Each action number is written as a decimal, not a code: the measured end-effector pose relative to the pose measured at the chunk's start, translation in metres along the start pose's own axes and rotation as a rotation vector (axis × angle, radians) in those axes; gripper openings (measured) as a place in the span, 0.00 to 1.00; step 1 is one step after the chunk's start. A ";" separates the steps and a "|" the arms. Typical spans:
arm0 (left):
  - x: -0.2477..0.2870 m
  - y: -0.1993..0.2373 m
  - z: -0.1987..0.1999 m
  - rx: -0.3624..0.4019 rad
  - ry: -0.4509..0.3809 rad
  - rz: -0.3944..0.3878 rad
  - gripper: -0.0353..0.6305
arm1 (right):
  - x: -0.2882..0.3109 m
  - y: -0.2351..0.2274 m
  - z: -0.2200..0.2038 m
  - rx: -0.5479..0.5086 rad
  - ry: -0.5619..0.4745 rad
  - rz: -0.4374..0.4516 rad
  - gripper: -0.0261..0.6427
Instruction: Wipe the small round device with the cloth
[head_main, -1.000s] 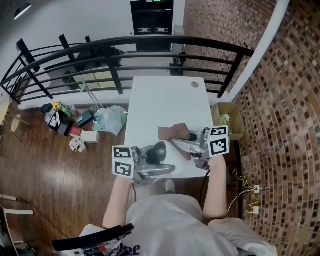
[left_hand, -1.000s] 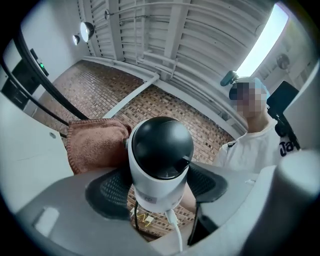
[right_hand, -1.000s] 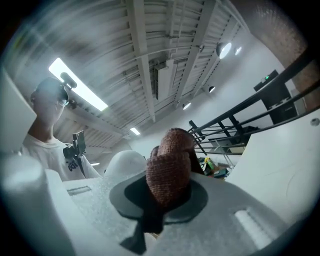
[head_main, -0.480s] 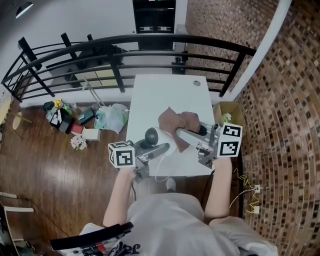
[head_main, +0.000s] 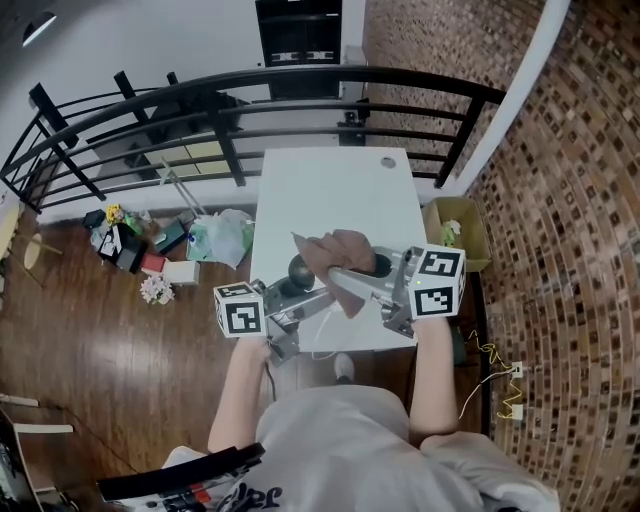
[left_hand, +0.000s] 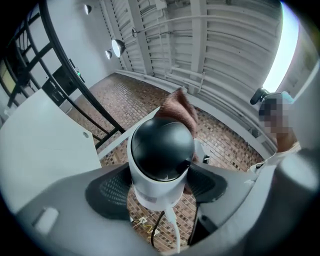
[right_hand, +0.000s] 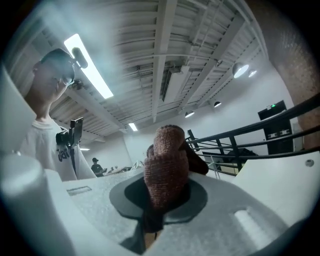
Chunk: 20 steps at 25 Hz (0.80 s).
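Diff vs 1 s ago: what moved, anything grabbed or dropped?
The left tongs swung the small round device away from the person. The right tongs carried the cloth left in the head view, up beside it. Nothing grabbed or released: both tongs stay clamped; table unchanged.

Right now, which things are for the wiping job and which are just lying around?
For the job:
small round device, gripped in the left tool
brown cloth, pinched in the right tool

Just lying about:
bags on the floor
box beside the table
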<state>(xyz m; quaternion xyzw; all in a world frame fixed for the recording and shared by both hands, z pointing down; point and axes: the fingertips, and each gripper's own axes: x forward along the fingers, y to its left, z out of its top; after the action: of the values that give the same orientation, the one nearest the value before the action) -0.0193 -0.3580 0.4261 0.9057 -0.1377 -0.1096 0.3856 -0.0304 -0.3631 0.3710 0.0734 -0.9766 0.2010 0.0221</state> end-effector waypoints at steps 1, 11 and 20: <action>0.000 -0.004 -0.001 -0.001 0.001 -0.023 0.61 | -0.004 -0.006 0.002 0.016 -0.016 -0.018 0.08; 0.004 -0.063 -0.011 0.066 0.090 -0.280 0.61 | -0.015 -0.030 -0.019 0.208 -0.046 0.059 0.08; -0.009 -0.054 0.000 0.056 0.012 -0.242 0.61 | 0.002 -0.034 -0.009 0.168 -0.094 -0.022 0.08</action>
<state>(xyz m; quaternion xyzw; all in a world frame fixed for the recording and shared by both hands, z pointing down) -0.0182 -0.3187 0.3878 0.9267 -0.0282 -0.1461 0.3451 -0.0273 -0.3904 0.3924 0.0949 -0.9554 0.2784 -0.0277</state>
